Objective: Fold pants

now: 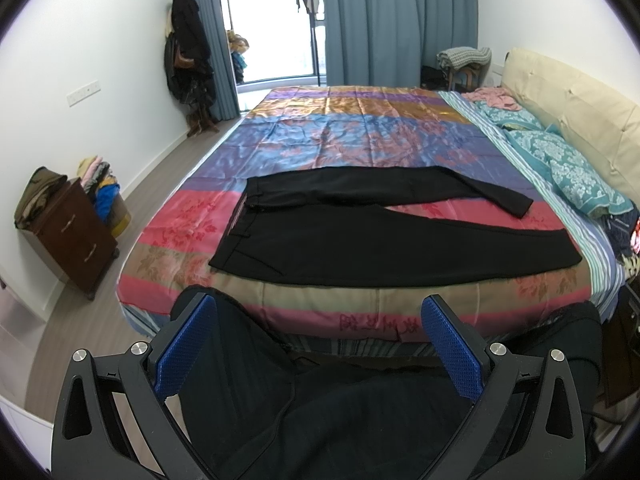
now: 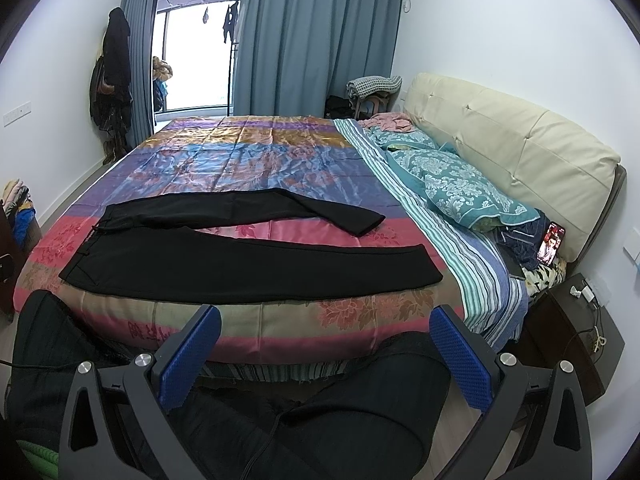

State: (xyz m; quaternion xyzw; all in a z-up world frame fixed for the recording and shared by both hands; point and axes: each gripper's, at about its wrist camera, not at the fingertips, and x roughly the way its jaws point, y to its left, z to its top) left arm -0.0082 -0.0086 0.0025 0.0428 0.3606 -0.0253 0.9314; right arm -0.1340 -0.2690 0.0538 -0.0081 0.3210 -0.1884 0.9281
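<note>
Pants (image 1: 360,236), black, lie spread flat on the near half of the bed (image 1: 360,128), unfolded, with the waistband toward the left and the 2 legs running to the right. The legs are parted in a narrow V: the far leg ends near the striped sheet (image 2: 460,240), the near leg runs along the bed's front edge. The bedspread under them is a glossy quilt in pink, blue, purple and gold bands.

The left claw (image 1: 320,344) hangs short of the bed's edge, its blue pads (image 1: 188,344) wide apart with nothing between them. The right claw (image 2: 326,354) is likewise released and empty, also held off the bed, over the person's dark-clothed legs.

Teal patterned pillows (image 2: 452,188) lie against a cream headboard (image 2: 500,140) at the right. A phone (image 2: 551,246) with a lit screen leans near the pillows. Blue curtains (image 2: 312,40) frame a bright window at the far wall, and a dark wooden nightstand (image 1: 76,236) stands on the floor to the left.
</note>
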